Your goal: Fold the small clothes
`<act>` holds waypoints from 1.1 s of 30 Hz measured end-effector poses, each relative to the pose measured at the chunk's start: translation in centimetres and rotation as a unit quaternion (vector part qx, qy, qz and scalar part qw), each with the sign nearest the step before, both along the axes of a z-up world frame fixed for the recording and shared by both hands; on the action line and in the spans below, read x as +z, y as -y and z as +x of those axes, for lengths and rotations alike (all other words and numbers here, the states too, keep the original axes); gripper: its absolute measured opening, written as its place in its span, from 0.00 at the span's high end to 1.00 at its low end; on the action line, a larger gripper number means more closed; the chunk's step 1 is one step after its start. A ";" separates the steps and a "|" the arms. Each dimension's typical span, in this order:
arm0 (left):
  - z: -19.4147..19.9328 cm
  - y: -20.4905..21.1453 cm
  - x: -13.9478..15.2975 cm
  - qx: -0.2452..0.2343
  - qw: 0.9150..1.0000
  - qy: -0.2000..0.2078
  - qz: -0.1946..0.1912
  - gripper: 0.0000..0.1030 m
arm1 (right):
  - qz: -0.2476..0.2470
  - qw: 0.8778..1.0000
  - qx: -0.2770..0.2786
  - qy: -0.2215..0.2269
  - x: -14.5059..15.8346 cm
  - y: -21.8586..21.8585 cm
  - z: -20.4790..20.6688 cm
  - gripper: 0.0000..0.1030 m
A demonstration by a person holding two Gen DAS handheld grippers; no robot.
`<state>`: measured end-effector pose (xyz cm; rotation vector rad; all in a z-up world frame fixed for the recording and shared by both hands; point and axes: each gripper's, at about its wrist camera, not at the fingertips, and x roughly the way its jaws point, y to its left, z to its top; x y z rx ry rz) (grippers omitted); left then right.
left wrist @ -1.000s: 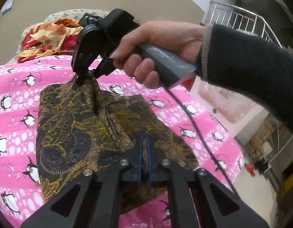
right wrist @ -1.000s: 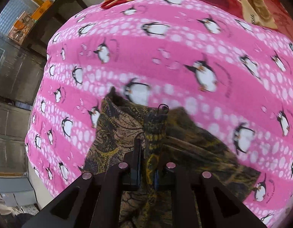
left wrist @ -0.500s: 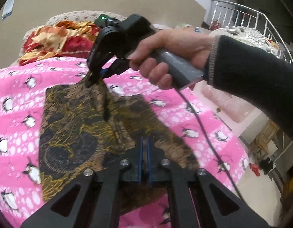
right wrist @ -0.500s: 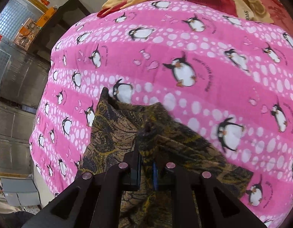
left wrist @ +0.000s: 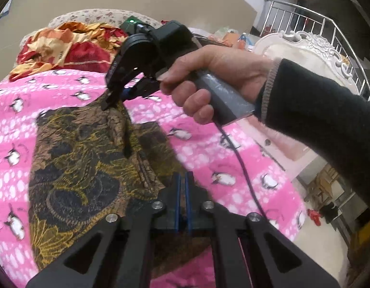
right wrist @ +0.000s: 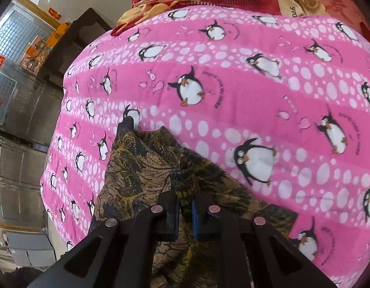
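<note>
the left claw (left wrist: 181,180) is pinched on the near edge of the brown-and-gold patterned garment (left wrist: 84,168), its blue-lined pads drawn almost together with cloth between them. the right claw (right wrist: 185,204) is clamped on a bunched fold of the same garment (right wrist: 141,175), fabric rising between its fingers. only the left wrist view shows the right claw (left wrist: 112,96) from outside: a bare hand (left wrist: 209,81) in a dark knit sleeve grips its grey handle, a cable trailing down, and the tips lift the far edge into a ridge. the garment lies on the bed, thin and crinkled, dark leaf shapes traced in yellow. under it spreads a pink penguin blanket (right wrist: 233,72), soft, dotted white. beyond, a rumpled red-and-orange quilt (left wrist: 64,48). the right wrist view alone shows a dark wooden cabinet (right wrist: 72,38) past the bed's edge; the left alone shows a carved white headboard (left wrist: 305,45) and a metal railing (left wrist: 329,24).
</note>
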<state>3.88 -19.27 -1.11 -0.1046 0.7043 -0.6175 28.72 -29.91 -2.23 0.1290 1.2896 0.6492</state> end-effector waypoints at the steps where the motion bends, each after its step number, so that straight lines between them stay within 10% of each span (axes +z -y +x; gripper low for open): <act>1: 0.1 0.6 0.1 -0.004 1.000 0.002 -0.003 0.97 | -0.003 1.000 -0.001 0.001 0.1 0.3 0.1 0.92; 20: -0.3 6.7 -4.0 -0.051 0.998 -0.028 0.019 0.96 | -0.009 0.999 -0.033 -0.033 -5.8 6.4 0.1 0.91; 24: -1.2 5.1 -3.6 -0.056 0.997 -0.045 0.020 0.76 | -0.002 0.996 -0.073 -0.041 -5.5 7.4 -0.1 0.78; 27: -2.9 2.1 -1.6 -0.045 0.998 -0.032 0.018 0.54 | -0.012 0.996 -0.092 -0.008 -2.4 8.8 -1.6 0.62; 33: -2.7 -6.2 0.3 0.065 0.996 0.014 0.055 0.53 | 0.013 0.992 0.002 0.123 3.9 6.6 -11.7 0.46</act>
